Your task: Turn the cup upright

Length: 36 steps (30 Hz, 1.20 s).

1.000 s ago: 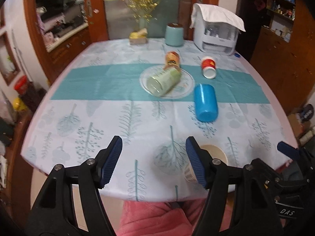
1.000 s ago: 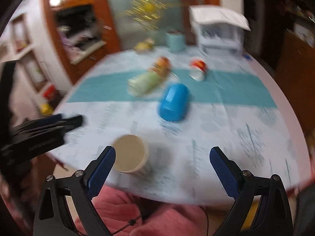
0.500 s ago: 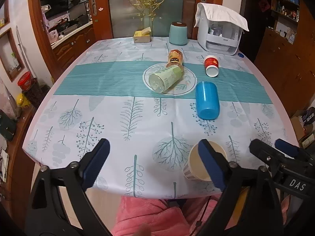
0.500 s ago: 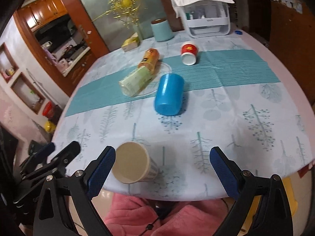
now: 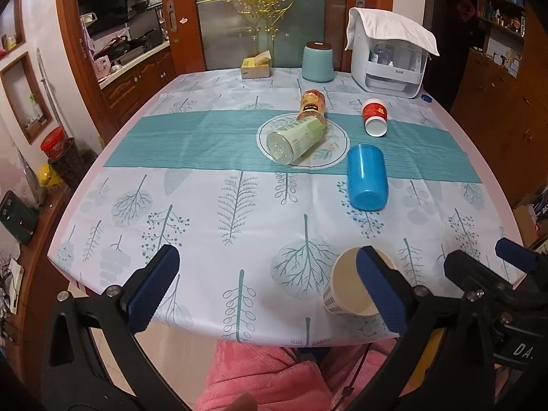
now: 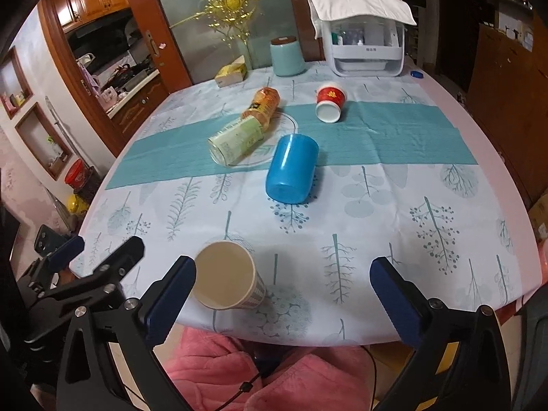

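1. The left gripper (image 5: 267, 289) hangs over the near edge of the table (image 5: 486, 171), its blue-padded fingers (image 5: 150, 287) spread wide apart and holding nothing.
2. The right gripper (image 6: 284, 299) hovers beside it, likewise spread wide and empty.
3. A paper cup (image 6: 227, 281) lies on its side near the table's front edge, its open mouth facing the person; in the right wrist view it sits just inside the right gripper's left finger.
4. In the left wrist view the same paper cup (image 5: 352, 287) is partly hidden behind the left gripper's right finger.
5. A blue cup (image 6: 291, 173) lies on its side further in, base toward the cameras.
6. A green bottle (image 5: 296, 140) and an orange bottle (image 5: 312, 104) lie across a plate (image 5: 337, 152).
7. A red cup (image 5: 375, 121) lies tipped over to their right.
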Motion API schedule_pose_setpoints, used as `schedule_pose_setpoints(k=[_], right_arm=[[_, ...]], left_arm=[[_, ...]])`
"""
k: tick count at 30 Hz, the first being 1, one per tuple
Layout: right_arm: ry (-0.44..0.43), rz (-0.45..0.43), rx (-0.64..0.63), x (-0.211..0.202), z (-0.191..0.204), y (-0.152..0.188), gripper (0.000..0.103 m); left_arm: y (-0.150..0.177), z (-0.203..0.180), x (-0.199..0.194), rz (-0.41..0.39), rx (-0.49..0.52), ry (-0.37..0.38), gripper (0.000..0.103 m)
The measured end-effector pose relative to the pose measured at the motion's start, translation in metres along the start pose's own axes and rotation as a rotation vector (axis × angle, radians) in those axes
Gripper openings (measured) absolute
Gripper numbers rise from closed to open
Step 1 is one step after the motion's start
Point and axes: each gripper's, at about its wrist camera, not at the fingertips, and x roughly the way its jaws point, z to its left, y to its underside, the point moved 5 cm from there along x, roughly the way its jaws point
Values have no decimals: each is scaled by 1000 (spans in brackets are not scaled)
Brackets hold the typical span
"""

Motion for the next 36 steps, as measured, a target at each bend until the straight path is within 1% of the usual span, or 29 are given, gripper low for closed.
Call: schedule_pose_setpoints(k=[10, 36], right_arm=[[16, -9, 5, -7, -1, -2, 103], [7, -5, 16, -5, -4, -3, 103]], left_arm=[[1, -2, -5, -15, 2, -10, 102], [-5, -3, -8, -34, 6, -12, 102]])
